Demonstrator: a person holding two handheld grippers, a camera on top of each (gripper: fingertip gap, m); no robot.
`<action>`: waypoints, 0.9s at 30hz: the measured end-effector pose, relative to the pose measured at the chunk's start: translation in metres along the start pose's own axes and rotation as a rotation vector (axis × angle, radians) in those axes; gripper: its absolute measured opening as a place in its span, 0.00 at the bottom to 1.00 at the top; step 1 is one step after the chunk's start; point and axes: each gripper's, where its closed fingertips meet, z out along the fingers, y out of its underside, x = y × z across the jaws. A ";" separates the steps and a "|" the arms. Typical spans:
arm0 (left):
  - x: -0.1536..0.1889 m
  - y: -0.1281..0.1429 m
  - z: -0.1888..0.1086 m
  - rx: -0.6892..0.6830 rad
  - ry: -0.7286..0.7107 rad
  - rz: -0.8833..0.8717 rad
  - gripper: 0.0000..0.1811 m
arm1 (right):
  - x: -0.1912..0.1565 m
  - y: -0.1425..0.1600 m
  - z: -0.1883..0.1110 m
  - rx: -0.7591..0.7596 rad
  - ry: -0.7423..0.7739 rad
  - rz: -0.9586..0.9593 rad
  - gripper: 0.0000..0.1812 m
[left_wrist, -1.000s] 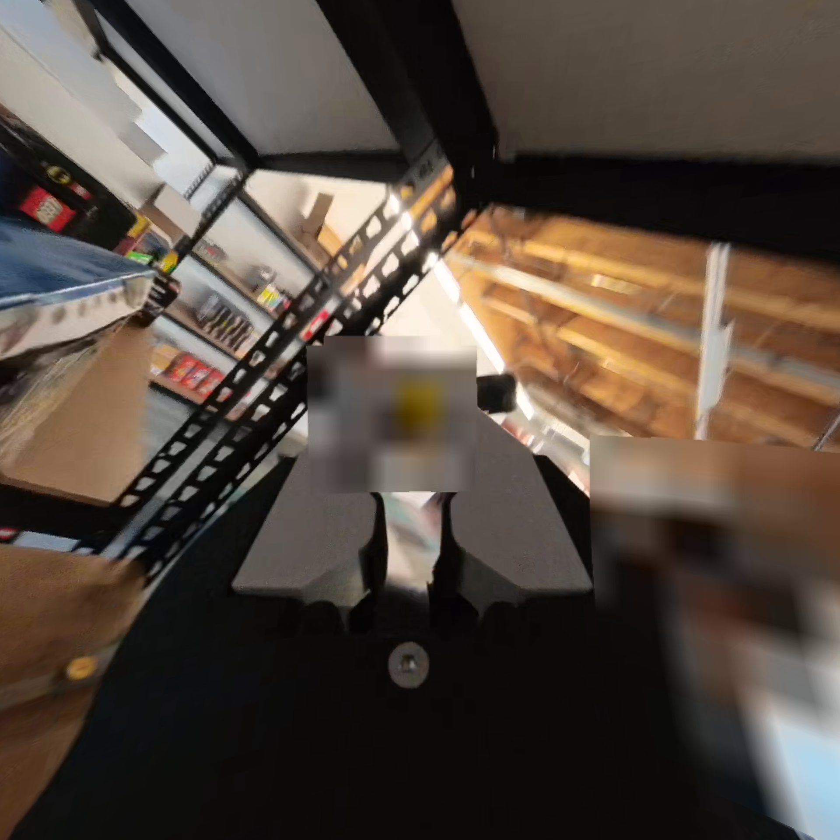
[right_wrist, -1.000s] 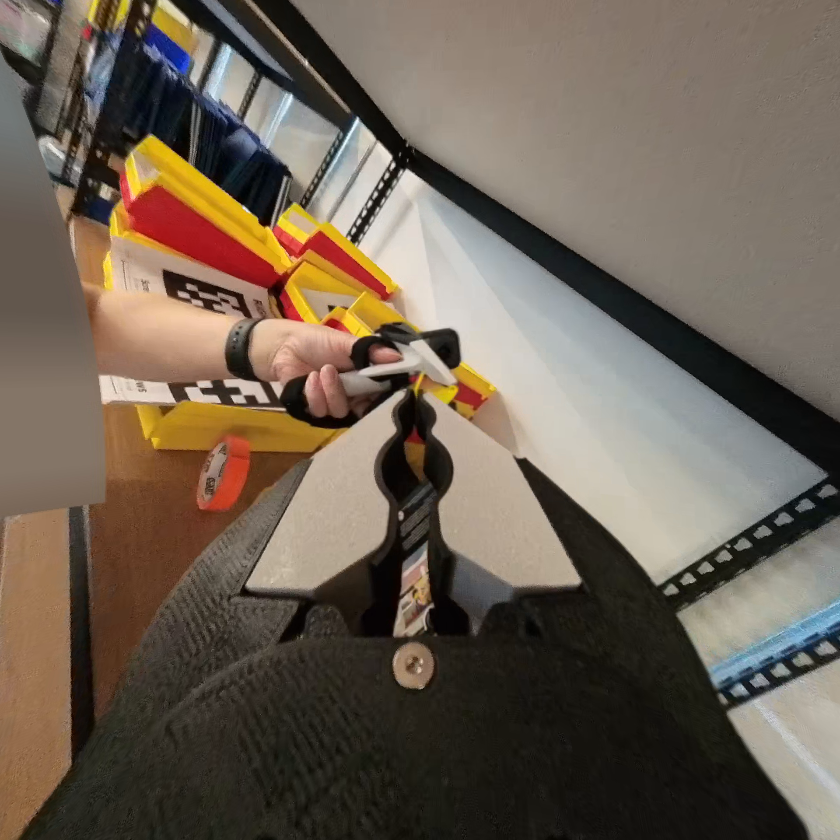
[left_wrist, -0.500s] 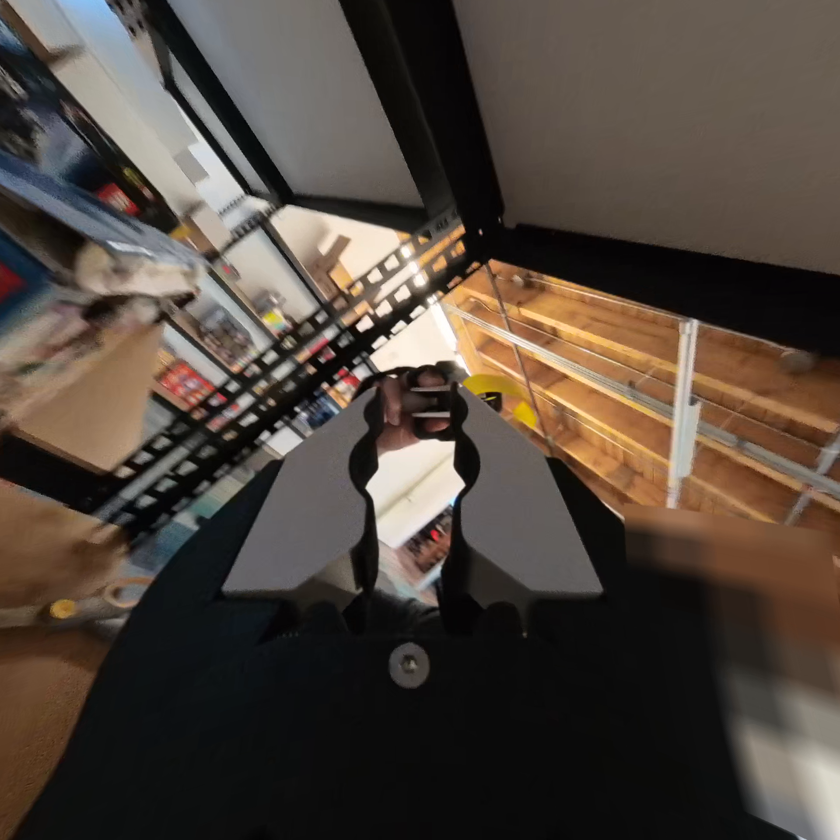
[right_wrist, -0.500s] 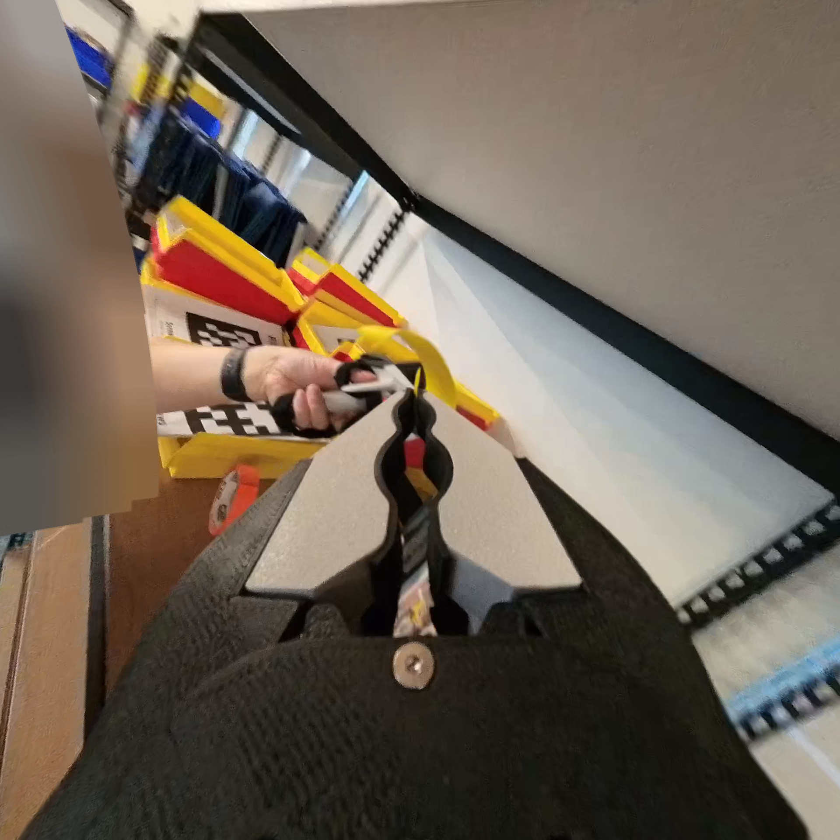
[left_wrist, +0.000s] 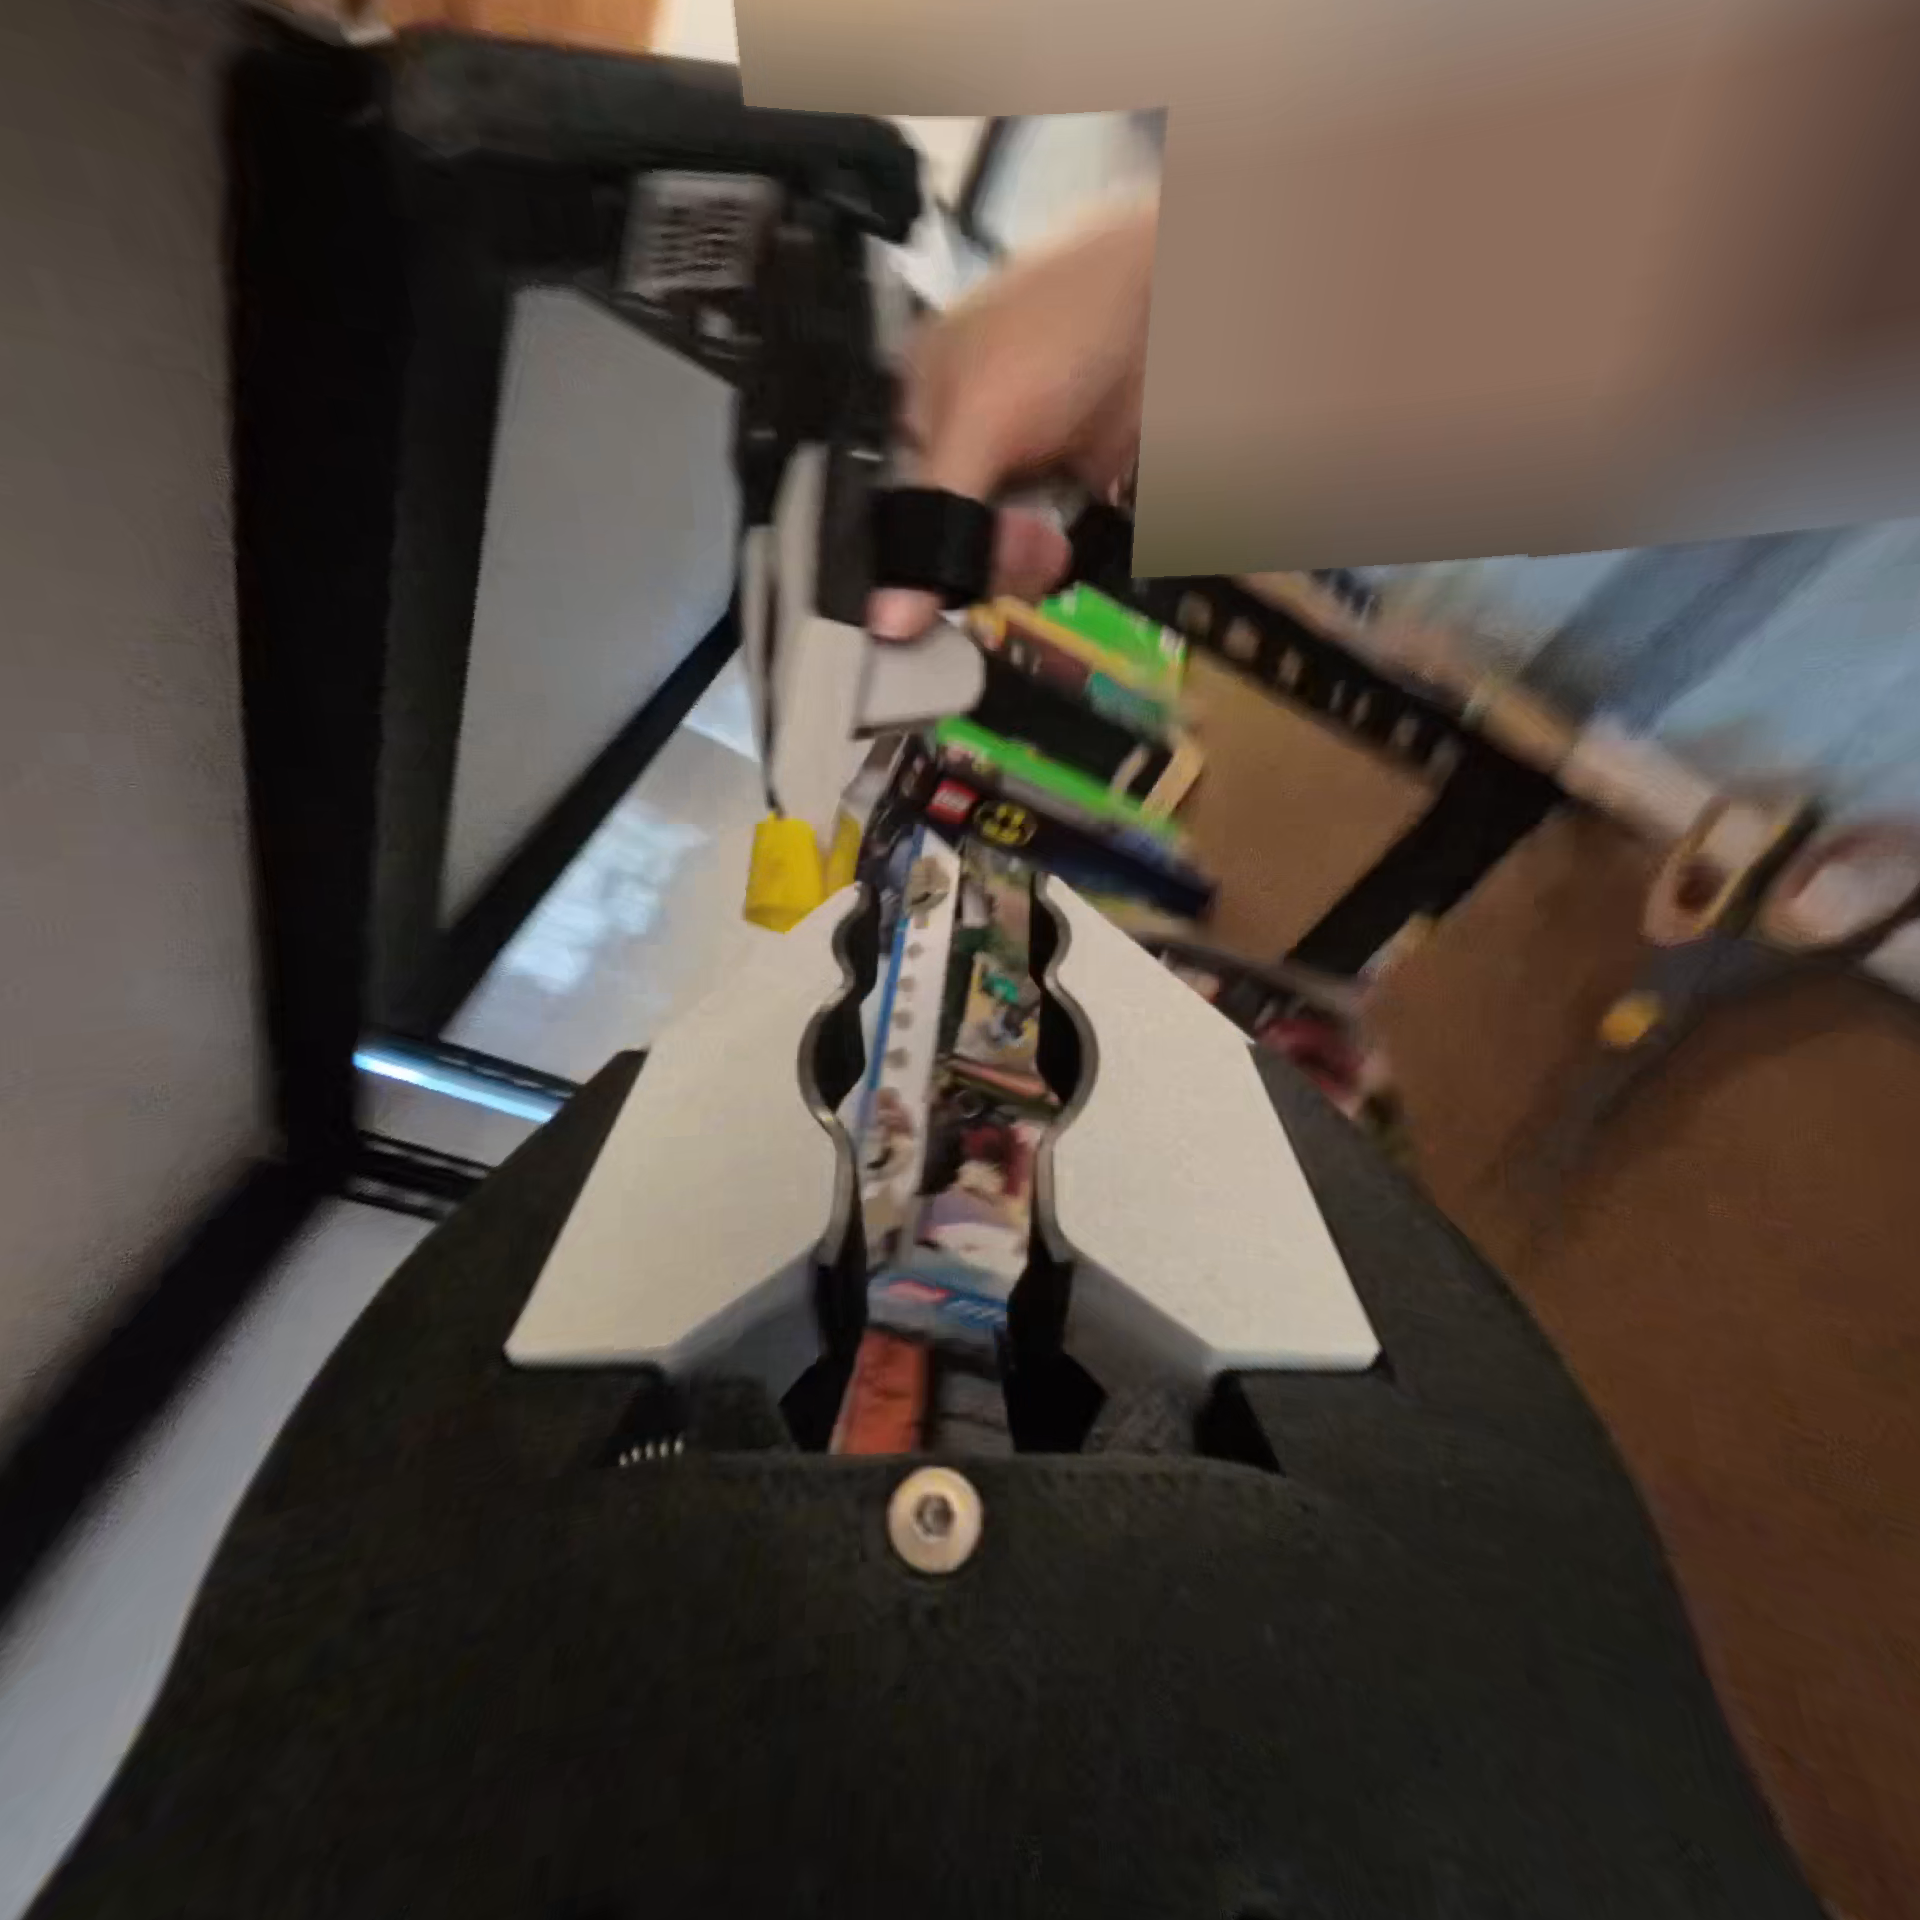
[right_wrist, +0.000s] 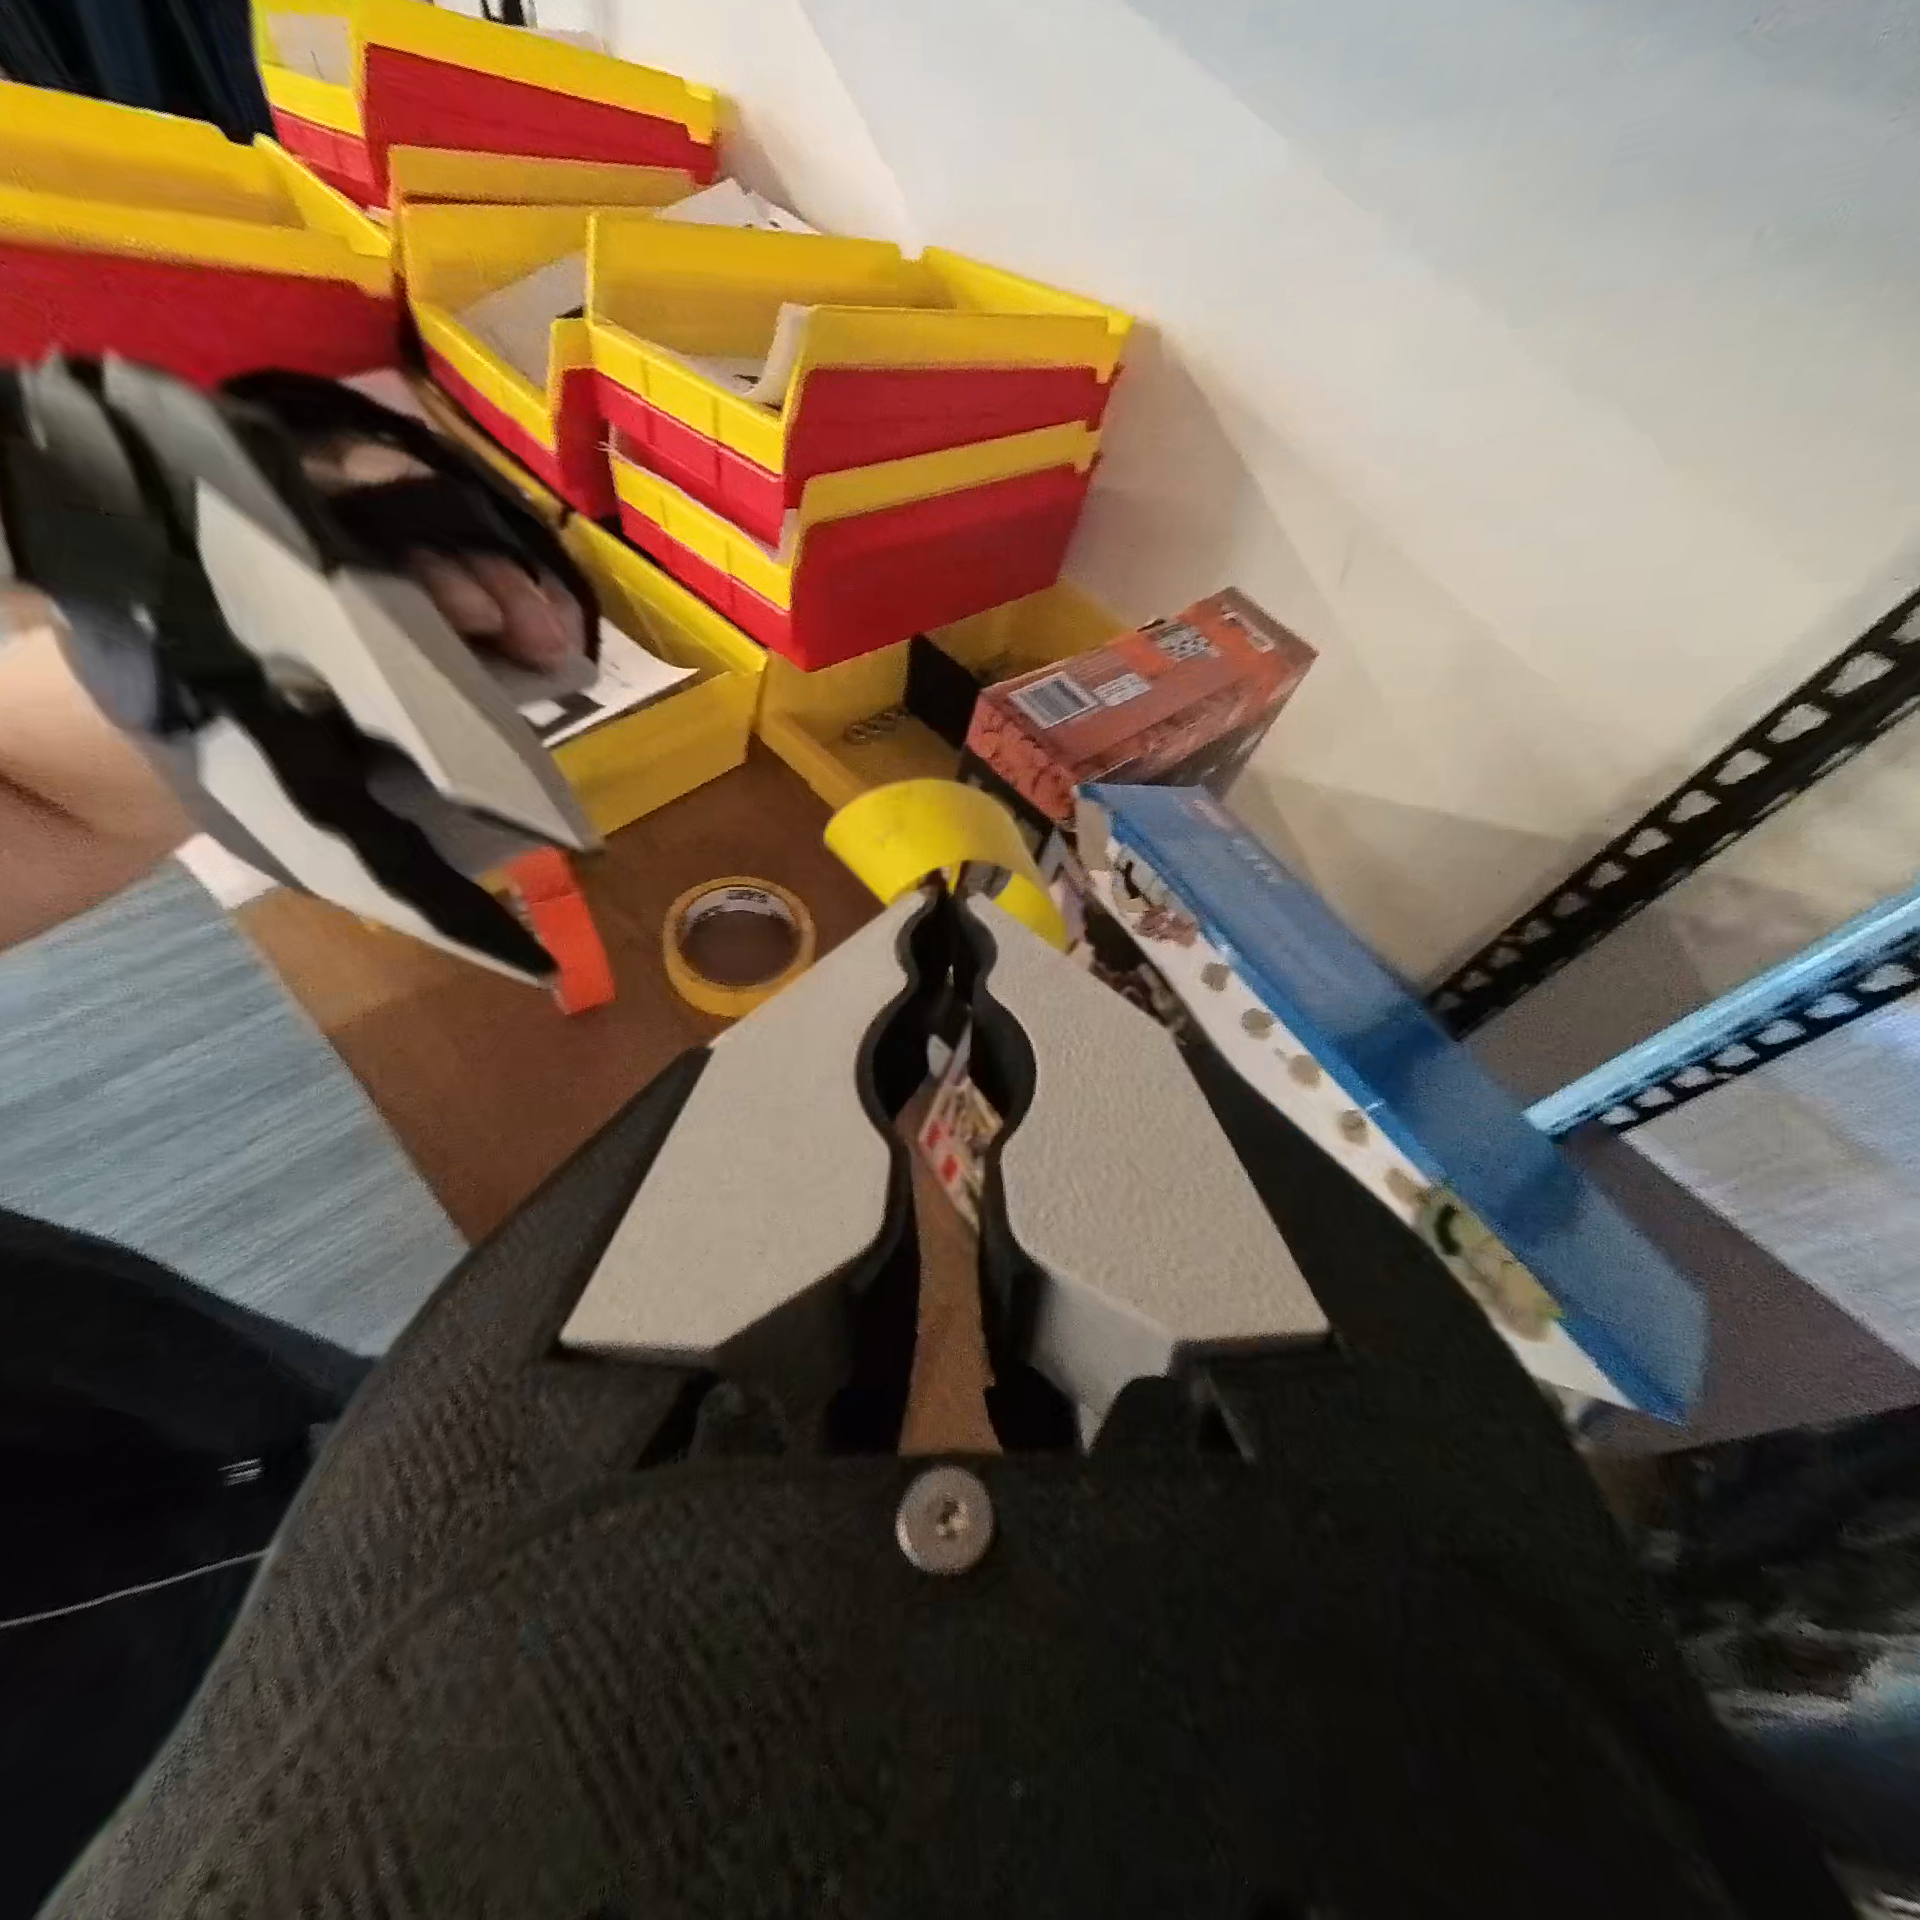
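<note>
The right gripper (right_wrist: 948, 902) has its jaws pressed nearly together, pinching the end of a curled strip of yellow tape (right_wrist: 935, 831) at the very tips; the strip arches up and over ahead of the fingers; the same gripper shows in the left wrist view (left_wrist: 774, 748), held by a hand (left_wrist: 1013, 416) with a black strap over one finger, the yellow strip (left_wrist: 781, 871) dangling from its tips, blurred

The left gripper (left_wrist: 948, 904) stands with its jaws spread a little, a clear gap between them and nothing held; through the gap a blue toy box (left_wrist: 940, 1091) shows beyond; in the right wrist view this gripper (right_wrist: 520, 925) hangs at the left, blurred, above an orange block-like thing (right_wrist: 566, 940)

Below lies a brown wooden shelf surface (right_wrist: 468, 1039); a roll of yellow tape (right_wrist: 740, 940) lies flat on it, just beside the pinched strip; a long blue toy box (right_wrist: 1382, 1081) lies to the right, an orange-red box (right_wrist: 1138, 691) behind it; stacked yellow and red bins (right_wrist: 831, 416) stand against a white wall (right_wrist: 1455, 312); black perforated shelf uprights (right_wrist: 1714, 790) cross the right side
</note>
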 end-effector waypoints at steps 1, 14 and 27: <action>0.007 0.005 0.008 -0.060 -0.013 0.151 0.15 | -0.003 0.002 0.001 -0.010 -0.034 0.019 0.00; -0.010 0.026 0.043 -0.226 -0.267 0.881 0.30 | -0.014 0.031 -0.002 -0.137 -0.123 0.060 0.00; -0.004 0.019 0.054 -0.155 -0.184 0.617 0.04 | -0.011 0.054 -0.002 -0.227 -0.105 0.064 0.00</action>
